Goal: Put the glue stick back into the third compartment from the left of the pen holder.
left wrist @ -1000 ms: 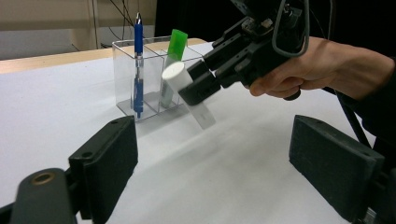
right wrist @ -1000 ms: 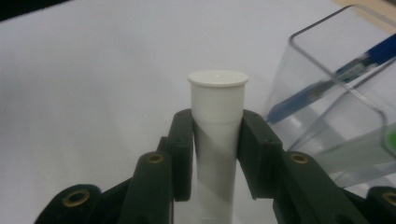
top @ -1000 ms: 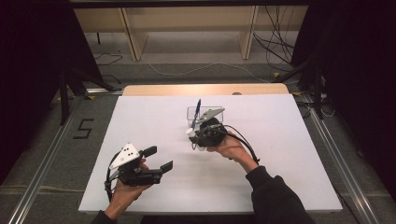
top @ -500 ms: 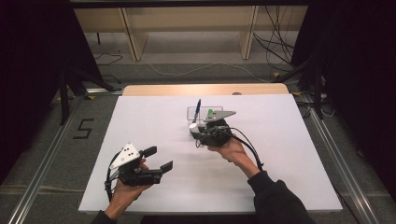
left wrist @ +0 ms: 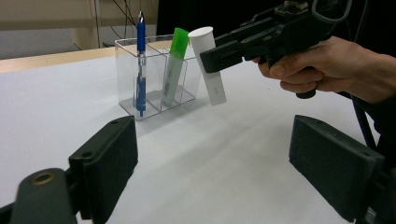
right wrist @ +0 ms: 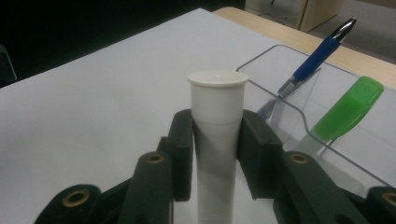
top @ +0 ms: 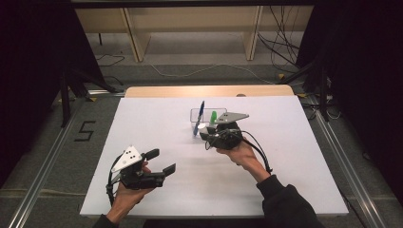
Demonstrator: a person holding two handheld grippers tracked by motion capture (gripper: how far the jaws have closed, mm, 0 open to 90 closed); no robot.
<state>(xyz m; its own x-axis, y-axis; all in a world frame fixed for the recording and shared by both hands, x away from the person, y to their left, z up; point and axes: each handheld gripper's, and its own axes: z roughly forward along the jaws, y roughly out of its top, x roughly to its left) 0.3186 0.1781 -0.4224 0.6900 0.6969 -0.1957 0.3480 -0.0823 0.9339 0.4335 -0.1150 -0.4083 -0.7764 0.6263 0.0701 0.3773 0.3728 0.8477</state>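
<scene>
Near the middle of the white table (top: pixel 142 118) in the high view we see a clear plastic organizer (left wrist: pixel 154 70) with separate compartments; a blue pen (left wrist: pixel 140 60) stands in one and a green highlighter (left wrist: pixel 173 65) leans in the next. The organizer sits just beside our right gripper (right wrist: pixel 215 140), at the right of its own view. The thing in hand is a white cylindrical tube (right wrist: pixel 216 140), plain and smooth, with a slightly wider flat cap on top. Our right gripper holds it clamped between both pads just below the cap, lifted off the table and slightly tilted. Our left gripper (top: pixel 161 161) sits at the lower left of the high view, well apart, its jaws spread wide with nothing between them.
</scene>
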